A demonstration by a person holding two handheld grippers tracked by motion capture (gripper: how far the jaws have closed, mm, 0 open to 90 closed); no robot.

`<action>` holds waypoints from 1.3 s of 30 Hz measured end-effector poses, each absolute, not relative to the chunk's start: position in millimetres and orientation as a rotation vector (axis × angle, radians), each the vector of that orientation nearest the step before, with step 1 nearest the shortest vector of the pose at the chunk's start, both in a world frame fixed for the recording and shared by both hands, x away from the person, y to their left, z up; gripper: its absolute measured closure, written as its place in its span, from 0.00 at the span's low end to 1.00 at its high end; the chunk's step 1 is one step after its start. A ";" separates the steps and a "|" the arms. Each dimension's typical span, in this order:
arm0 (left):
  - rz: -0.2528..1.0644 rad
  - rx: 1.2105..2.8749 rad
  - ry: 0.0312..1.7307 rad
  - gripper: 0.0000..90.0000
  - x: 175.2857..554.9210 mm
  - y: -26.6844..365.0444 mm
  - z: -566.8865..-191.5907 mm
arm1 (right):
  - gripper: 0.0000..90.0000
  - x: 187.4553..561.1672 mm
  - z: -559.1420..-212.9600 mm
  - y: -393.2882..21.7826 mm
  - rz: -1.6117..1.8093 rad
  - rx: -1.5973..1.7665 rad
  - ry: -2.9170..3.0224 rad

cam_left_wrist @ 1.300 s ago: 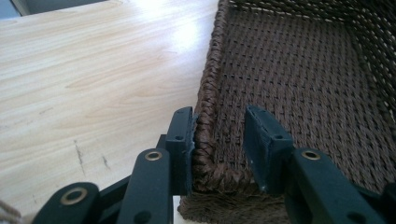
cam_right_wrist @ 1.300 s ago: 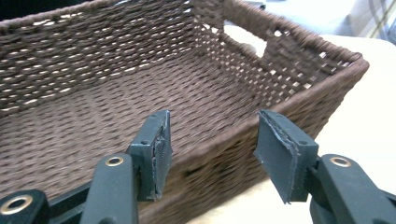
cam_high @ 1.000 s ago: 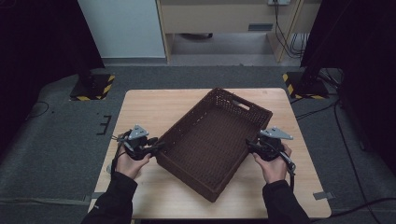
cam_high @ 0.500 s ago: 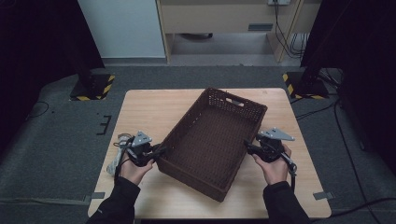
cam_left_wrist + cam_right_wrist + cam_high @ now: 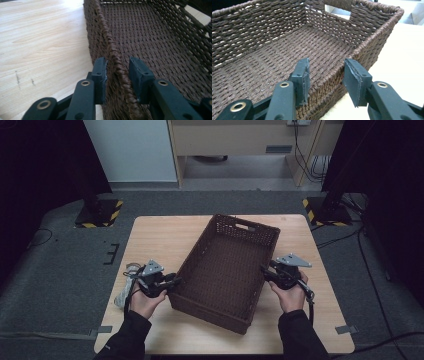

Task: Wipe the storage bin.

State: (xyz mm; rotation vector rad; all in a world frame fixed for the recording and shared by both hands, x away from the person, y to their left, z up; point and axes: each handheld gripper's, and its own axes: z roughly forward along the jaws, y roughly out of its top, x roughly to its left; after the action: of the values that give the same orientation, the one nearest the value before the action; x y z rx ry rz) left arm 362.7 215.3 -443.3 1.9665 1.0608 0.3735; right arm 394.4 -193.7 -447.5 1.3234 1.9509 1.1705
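Note:
An empty dark brown woven basket (image 5: 225, 270) stands slanted on the wooden table (image 5: 160, 235). My left gripper (image 5: 176, 281) is at its left long wall. In the left gripper view that gripper (image 5: 117, 65) is shut on the braided rim of the basket (image 5: 150, 32), one pad outside and one inside. My right gripper (image 5: 262, 270) is at the opposite long wall. In the right gripper view its jaws (image 5: 325, 67) straddle the wall of the basket (image 5: 274, 50); they have just been closing, and space still shows beside the pads.
The basket's far short wall has a handle slot (image 5: 246, 226). The left gripper's pale cable (image 5: 124, 295) lies coiled near the table's left edge. Bare wood lies left and right of the basket. Dark floor and black-and-yellow stand feet (image 5: 100, 215) surround the table.
The basket has turned and shifted slightly to the left on the table. My left hand has come a little nearer to the front edge. The right hand has stayed put.

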 end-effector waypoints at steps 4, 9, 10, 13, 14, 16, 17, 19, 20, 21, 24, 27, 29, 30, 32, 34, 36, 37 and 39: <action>0.389 1.974 1.059 0.77 356.5 213.1 -444.1 | 0.55 390.0 -446.4 -192.8 1.180 1.326 1.959; 0.375 1.959 1.075 0.78 349.3 211.9 -447.8 | 0.53 380.5 -446.2 -189.7 1.189 1.341 1.986; 0.369 1.965 1.075 0.77 348.3 211.3 -447.5 | 0.53 379.7 -446.8 -188.8 1.179 1.337 2.002; 0.387 1.961 1.068 0.72 349.0 211.8 -441.3 | 0.54 379.9 -449.6 -187.4 1.174 1.354 1.987; 0.405 1.951 1.063 0.70 349.7 212.8 -439.3 | 0.55 380.8 -449.4 -187.3 1.176 1.354 1.988; 0.422 1.940 1.061 0.66 352.7 214.7 -434.9 | 0.56 383.0 -449.0 -187.4 1.165 1.343 1.995; 0.429 1.933 1.065 0.65 354.8 215.1 -433.5 | 0.57 384.4 -449.2 -187.4 1.166 1.334 1.995; 0.421 1.934 1.069 0.63 359.5 214.1 -433.6 | 0.58 387.6 -450.3 -187.4 1.177 1.333 1.987; 0.415 1.942 1.065 0.63 361.9 212.9 -434.5 | 0.58 389.3 -451.1 -187.0 1.182 1.329 1.980; 0.417 1.950 1.063 0.63 364.0 211.5 -435.7 | 0.59 391.1 -451.6 -186.9 1.186 1.325 1.978; 0.410 1.972 1.063 0.63 368.8 205.7 -440.1 | 0.60 395.2 -451.2 -184.6 1.173 1.322 1.979; 0.419 1.993 1.043 0.71 366.9 201.4 -442.3 | 0.58 396.2 -450.0 -183.1 1.157 1.324 1.983; 0.412 1.985 1.045 0.74 364.6 201.5 -442.1 | 0.54 394.1 -449.4 -183.4 1.155 1.319 1.996; 0.410 1.978 1.048 0.75 363.6 201.4 -442.9 | 0.53 391.9 -448.9 -183.6 1.157 1.318 2.002; 0.393 1.960 1.058 0.76 361.1 200.9 -444.2 | 0.52 386.1 -447.7 -184.8 1.158 1.308 2.014; 0.394 1.960 1.060 0.76 356.6 198.7 -444.9 | 0.52 381.0 -446.8 -185.9 1.160 1.309 2.027; 0.402 1.977 1.047 0.74 352.0 196.1 -445.5 | 0.55 377.6 -447.6 -186.1 1.166 1.305 2.043; 0.409 1.992 1.040 0.74 351.0 196.0 -444.8 | 0.56 377.0 -448.5 -185.4 1.165 1.302 2.052; 0.410 1.992 1.045 0.71 352.4 196.8 -443.1 | 0.57 377.7 -450.2 -184.4 1.168 1.304 2.048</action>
State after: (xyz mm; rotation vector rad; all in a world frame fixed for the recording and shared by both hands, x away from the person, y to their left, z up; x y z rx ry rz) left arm 352.4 196.8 -443.1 1.9922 1.0449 0.4099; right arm 377.7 -184.4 -450.2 1.3039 2.0479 1.1685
